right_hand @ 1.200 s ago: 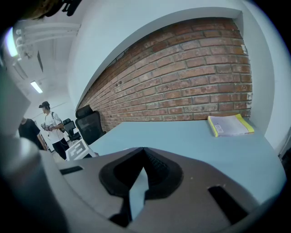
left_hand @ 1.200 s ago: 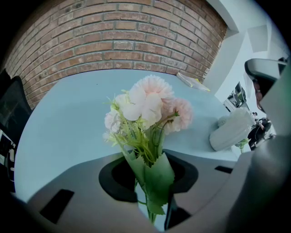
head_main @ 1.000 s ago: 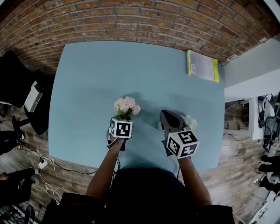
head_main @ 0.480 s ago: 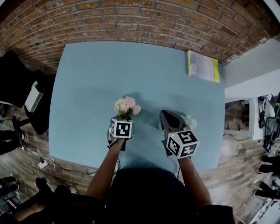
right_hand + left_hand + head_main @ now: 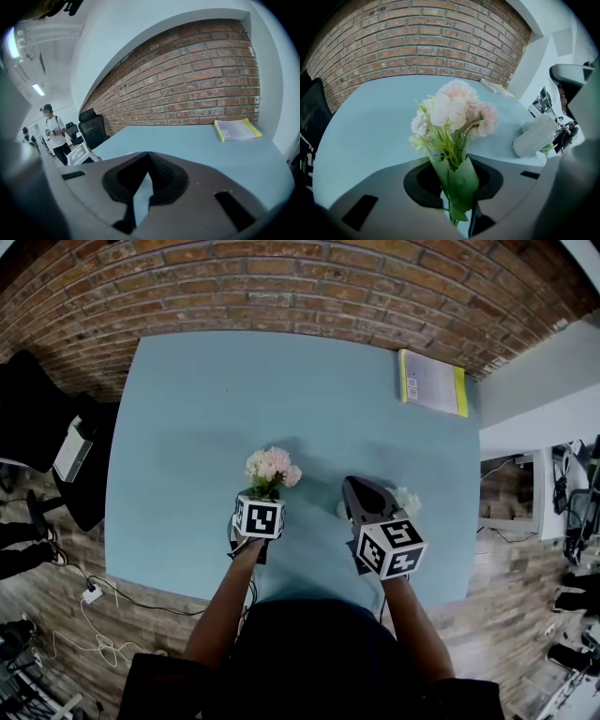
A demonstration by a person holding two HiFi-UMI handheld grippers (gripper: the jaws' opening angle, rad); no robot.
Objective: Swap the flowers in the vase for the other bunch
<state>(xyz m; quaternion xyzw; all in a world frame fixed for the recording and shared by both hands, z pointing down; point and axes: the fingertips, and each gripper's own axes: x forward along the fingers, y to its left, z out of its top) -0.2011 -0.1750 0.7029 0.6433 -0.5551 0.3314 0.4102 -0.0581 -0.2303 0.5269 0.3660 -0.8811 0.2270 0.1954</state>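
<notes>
A bunch of pale pink flowers [image 5: 270, 468] in a green wrap [image 5: 457, 180] stands upright over the blue table [image 5: 206, 418]. My left gripper [image 5: 264, 495] is shut on its stems, low down [image 5: 457, 199]. To the right, my right gripper [image 5: 354, 488] hovers over the table with its jaws shut and nothing between them [image 5: 146, 164]. A white ribbed vase [image 5: 533, 137] sits on the table beyond it, partly hidden under the right gripper in the head view [image 5: 406, 500]. A bit of green leaf [image 5: 547, 150] shows next to the vase.
A yellow-edged book [image 5: 433, 381] lies at the table's far right corner by the brick wall [image 5: 281, 287]. A black office chair [image 5: 37, 418] stands left of the table. Cables [image 5: 94, 615] trail on the wooden floor. People [image 5: 51, 131] stand far off.
Both grippers and the pink bunch have stayed put. A person's dark shape on the floor at the lower left of the head view has gone.
</notes>
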